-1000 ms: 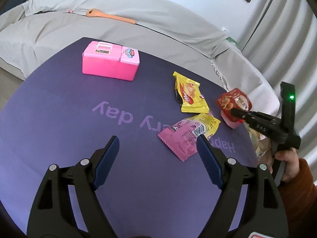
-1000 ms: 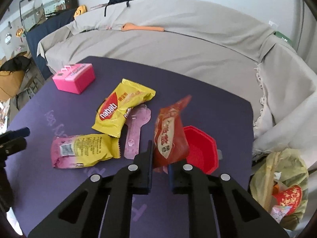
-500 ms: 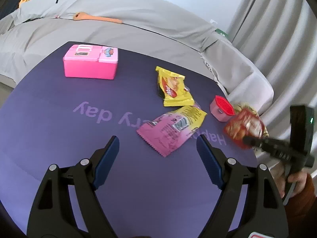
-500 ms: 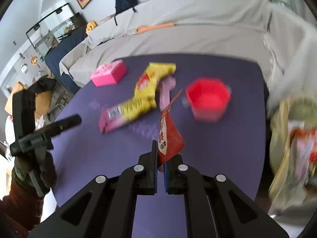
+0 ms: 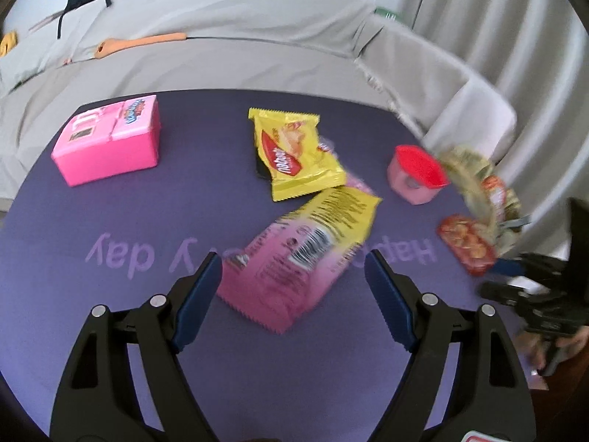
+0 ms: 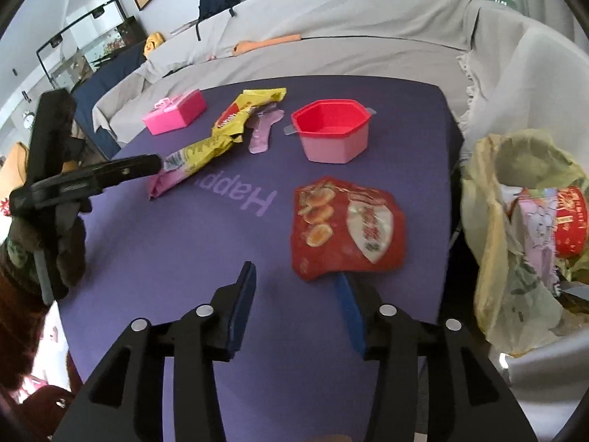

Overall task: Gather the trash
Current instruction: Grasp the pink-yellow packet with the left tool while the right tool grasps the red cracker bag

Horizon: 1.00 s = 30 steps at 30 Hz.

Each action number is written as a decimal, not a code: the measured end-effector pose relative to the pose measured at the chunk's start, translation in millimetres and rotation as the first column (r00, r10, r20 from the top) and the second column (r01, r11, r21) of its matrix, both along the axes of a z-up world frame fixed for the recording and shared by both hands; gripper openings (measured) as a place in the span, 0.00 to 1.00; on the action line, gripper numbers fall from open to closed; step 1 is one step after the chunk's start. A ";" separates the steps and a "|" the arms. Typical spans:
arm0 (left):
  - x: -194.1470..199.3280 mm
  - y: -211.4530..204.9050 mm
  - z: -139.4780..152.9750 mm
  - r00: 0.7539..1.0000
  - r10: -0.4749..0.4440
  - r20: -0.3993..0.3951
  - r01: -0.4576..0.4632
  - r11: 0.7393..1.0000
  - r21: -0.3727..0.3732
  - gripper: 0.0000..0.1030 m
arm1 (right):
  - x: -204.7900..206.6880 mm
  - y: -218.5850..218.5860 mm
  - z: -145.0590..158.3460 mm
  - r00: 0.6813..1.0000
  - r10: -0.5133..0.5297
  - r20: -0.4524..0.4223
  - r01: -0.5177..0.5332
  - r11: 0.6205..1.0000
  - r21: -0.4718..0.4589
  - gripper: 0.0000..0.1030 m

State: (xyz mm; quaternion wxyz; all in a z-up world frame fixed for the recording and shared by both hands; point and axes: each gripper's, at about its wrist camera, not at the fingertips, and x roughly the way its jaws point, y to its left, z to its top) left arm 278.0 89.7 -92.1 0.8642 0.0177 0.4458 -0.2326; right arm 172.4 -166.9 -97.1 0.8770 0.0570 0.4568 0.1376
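My right gripper [image 6: 296, 287] is open and empty; a red snack packet [image 6: 346, 226] lies flat on the purple table [image 6: 176, 243] just ahead of its right finger. The packet also shows in the left wrist view [image 5: 465, 245]. My left gripper [image 5: 292, 269] is open over a pink and yellow wrapper [image 5: 302, 250], its jaws either side of it. A yellow packet [image 5: 296, 156] and a red-rimmed pink cup [image 5: 418, 175] lie beyond. A yellowish trash bag [image 6: 530, 228] holding wrappers hangs off the table's right edge.
A pink box [image 5: 108, 143] sits at the table's far left. A pink flat wrapper [image 6: 263, 134] lies beside the yellow packet. A grey covered sofa [image 5: 228, 44] wraps behind the table. Curtains [image 5: 508, 37] hang at the right.
My right gripper opened and let go of the red packet, which now lies on the table near the bag. My left gripper moved forward over the pink and yellow wrapper.
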 end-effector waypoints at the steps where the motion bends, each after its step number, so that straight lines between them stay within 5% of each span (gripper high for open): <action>1: 5.1 -3.4 -2.8 1.000 0.000 -0.005 0.001 1.000 0.018 0.68 | -2.3 -1.4 0.3 1.000 0.005 0.001 -0.005 1.000 0.000 0.43; 12: -10.0 -10.1 -2.1 1.000 -0.015 -0.009 0.015 1.000 0.021 0.24 | -34.9 -15.4 9.5 0.997 0.038 0.063 -0.037 0.999 -0.017 0.43; 21: -53.7 24.8 1.5 0.995 0.095 0.004 -0.095 0.995 0.044 0.24 | 26.9 -11.6 10.3 0.998 0.006 0.067 -0.002 0.998 -0.057 0.44; 30: -65.7 59.3 0.6 0.986 0.167 -0.027 -0.168 0.985 -0.037 0.28 | 63.4 3.0 -3.8 1.000 -0.005 0.008 0.006 0.986 -0.168 0.53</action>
